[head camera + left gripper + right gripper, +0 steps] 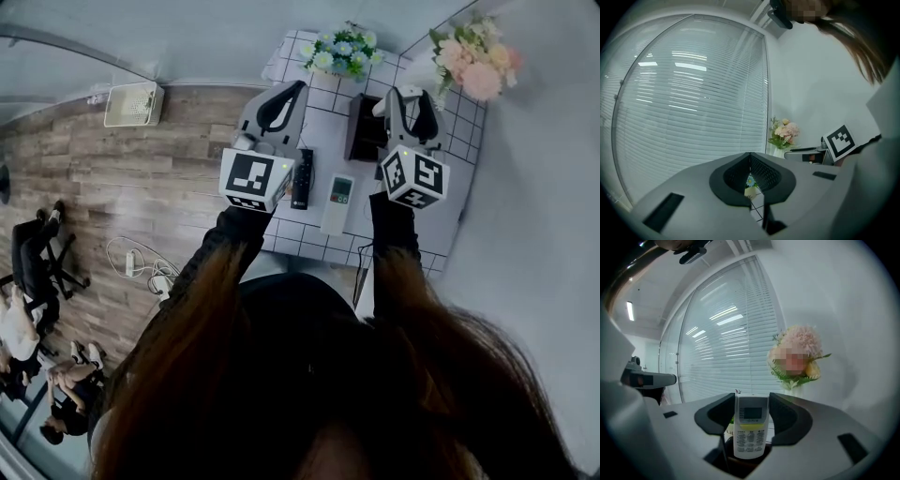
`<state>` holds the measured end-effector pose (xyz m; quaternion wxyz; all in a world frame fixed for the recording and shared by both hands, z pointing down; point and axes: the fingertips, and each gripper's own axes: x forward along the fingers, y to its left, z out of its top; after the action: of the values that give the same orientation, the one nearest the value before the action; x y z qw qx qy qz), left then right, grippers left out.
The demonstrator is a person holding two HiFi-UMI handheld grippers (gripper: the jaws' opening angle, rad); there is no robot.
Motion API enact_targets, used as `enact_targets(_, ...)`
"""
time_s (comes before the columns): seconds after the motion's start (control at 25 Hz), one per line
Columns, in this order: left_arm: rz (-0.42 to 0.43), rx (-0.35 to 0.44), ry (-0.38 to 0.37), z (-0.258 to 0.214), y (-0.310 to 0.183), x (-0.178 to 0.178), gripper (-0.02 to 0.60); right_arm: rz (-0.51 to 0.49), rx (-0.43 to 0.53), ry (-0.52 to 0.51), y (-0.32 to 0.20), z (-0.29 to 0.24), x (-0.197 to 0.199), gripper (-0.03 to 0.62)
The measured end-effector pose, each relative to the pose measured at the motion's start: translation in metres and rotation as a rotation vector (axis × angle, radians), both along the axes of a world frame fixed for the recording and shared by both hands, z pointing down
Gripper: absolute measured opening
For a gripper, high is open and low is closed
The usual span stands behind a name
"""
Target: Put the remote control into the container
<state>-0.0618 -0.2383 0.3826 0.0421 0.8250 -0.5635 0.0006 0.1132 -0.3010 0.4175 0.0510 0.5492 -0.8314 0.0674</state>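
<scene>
Right hand-held gripper (410, 101): jaws set wide and clamped on the remote control, one pad against each long edge.
Remote control (750, 434): white, with a small screen above rows of buttons. It stands upright between the right jaws, screen end up and facing the gripper's camera.
Container (362, 131): dark and open-topped, standing on the tabletop directly under the right jaws. In the right gripper view the remote's lower end sits at its dark mouth, and whether the two touch cannot be told.
Left hand-held gripper (292, 94): jaw tips brought together with nothing between them, held above the tabletop to the left of the container.
Tabletop (323, 112): white, marked with a grid of dark lines.
Second white remote (338, 201): lies flat on the tabletop between the two marker cubes, nearer the person than the container.
Black remote (302, 178): lies flat just left of the second white remote, and the two do not touch.
Blue-and-white flowers (342, 49): at the far edge of the tabletop.
Pink bouquet (473, 58): at the far right corner, beyond the container.
Window blinds (693, 93): fill the background of both gripper views.
Wooden floor (141, 187): to the left of the tabletop.
</scene>
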Motion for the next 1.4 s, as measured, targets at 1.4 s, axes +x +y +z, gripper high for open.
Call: enact_targets(1.4, -0.035, -0.007, 0.005, 0.001, 0.011, -0.006, 0.009, -0.013, -0.230, 0.336, 0.015, 0.101, -0.010, 0.233)
